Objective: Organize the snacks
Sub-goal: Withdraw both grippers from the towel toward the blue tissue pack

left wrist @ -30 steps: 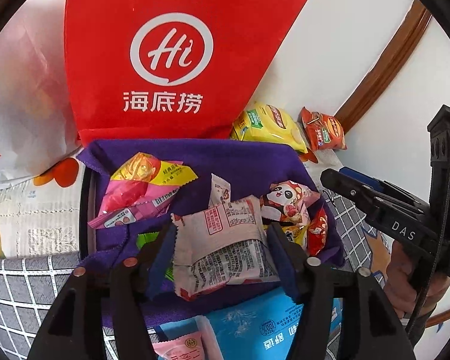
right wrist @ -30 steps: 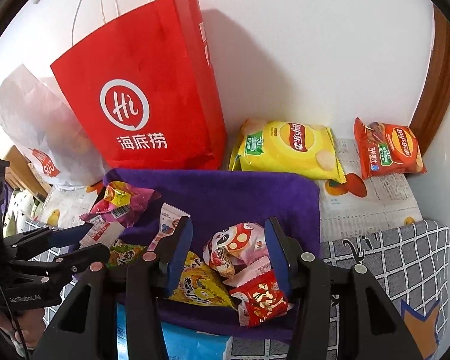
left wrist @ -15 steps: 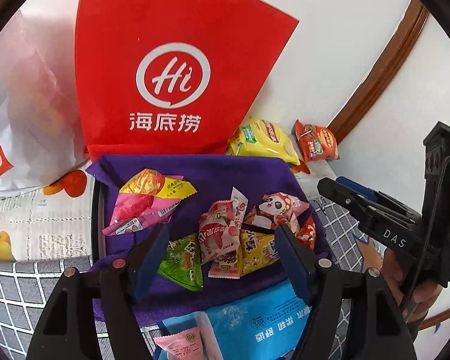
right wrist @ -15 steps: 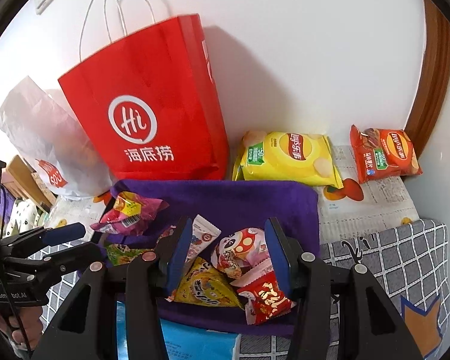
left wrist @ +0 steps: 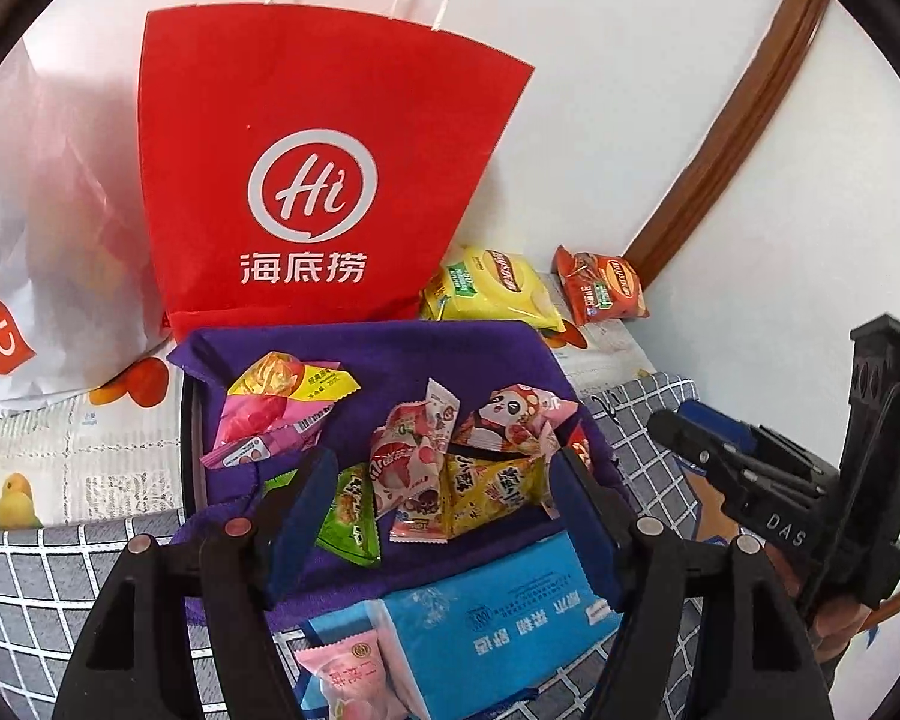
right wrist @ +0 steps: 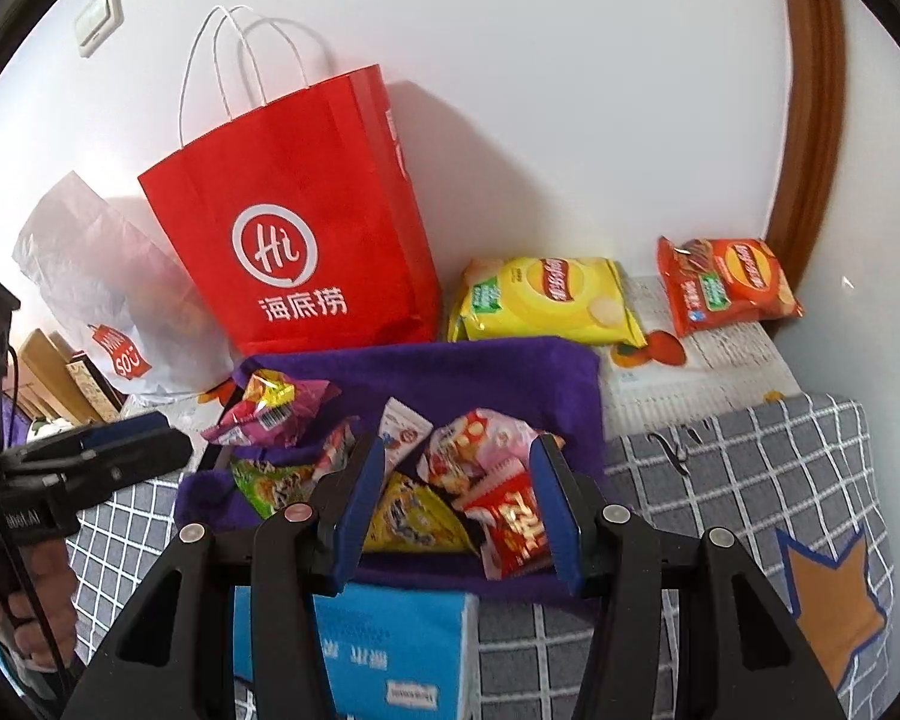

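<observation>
A basket lined with purple cloth (left wrist: 390, 354) holds several small snack packets. Among them are a pink-and-white one (left wrist: 411, 462), a panda one (left wrist: 510, 420), a yellow one (left wrist: 492, 492), a green one (left wrist: 348, 510) and a pink-yellow one (left wrist: 282, 402). My left gripper (left wrist: 441, 492) hovers open above them, holding nothing. My right gripper (right wrist: 457, 495) hangs over the basket's right half (right wrist: 570, 372), above a red packet (right wrist: 516, 528). Its jaws stand apart and press on nothing.
A red paper bag (left wrist: 306, 180) stands against the wall behind the basket, with a white plastic bag (left wrist: 42, 210) to its left. A yellow chips bag (right wrist: 546, 300) and a red chips bag (right wrist: 726, 282) lie at the back right. A blue tissue pack (left wrist: 498, 618) and a pink packet (left wrist: 348, 678) lie in front.
My left gripper let go of the pink-and-white packet, which now lies in the basket, and both grippers have risen and drawn back.
</observation>
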The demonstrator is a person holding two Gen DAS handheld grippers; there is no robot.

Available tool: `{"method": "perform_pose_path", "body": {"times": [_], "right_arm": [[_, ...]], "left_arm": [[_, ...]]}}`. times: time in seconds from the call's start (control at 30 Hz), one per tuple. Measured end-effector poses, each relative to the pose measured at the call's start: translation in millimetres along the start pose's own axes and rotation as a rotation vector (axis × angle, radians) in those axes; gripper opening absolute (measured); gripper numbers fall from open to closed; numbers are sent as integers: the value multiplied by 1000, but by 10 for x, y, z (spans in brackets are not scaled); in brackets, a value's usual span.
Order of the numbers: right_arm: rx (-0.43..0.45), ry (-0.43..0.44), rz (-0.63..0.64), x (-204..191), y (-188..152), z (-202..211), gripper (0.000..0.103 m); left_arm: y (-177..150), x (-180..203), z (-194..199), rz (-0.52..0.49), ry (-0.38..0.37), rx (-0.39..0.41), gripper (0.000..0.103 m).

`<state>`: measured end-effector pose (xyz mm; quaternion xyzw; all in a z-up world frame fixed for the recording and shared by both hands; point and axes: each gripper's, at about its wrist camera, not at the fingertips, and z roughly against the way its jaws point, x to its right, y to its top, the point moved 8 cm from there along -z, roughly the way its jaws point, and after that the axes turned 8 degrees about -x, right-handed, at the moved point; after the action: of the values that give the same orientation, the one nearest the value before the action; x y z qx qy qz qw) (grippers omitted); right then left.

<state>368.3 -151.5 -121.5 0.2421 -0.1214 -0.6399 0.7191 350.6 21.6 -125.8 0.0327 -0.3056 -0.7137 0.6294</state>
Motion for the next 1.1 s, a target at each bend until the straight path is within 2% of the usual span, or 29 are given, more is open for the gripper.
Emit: {"method": "perform_pose_path", "body": {"times": [0.37,0.6,0.9,1.1], "right_arm": [[13,-27,-64,203,-409,194,50],[-20,-54,-63,269,-733,183,50],[-22,-13,-106,301,-929,208,50],[-18,-9,-76,198,-1024,274,50]], "left_arm": [[-46,163,165,-35,-2,13,71],[-64,223,225,-45,-6,15,71],[-109,319,282,-79,8,24,71],[-206,-16,506,-41,55,42,71]]}}
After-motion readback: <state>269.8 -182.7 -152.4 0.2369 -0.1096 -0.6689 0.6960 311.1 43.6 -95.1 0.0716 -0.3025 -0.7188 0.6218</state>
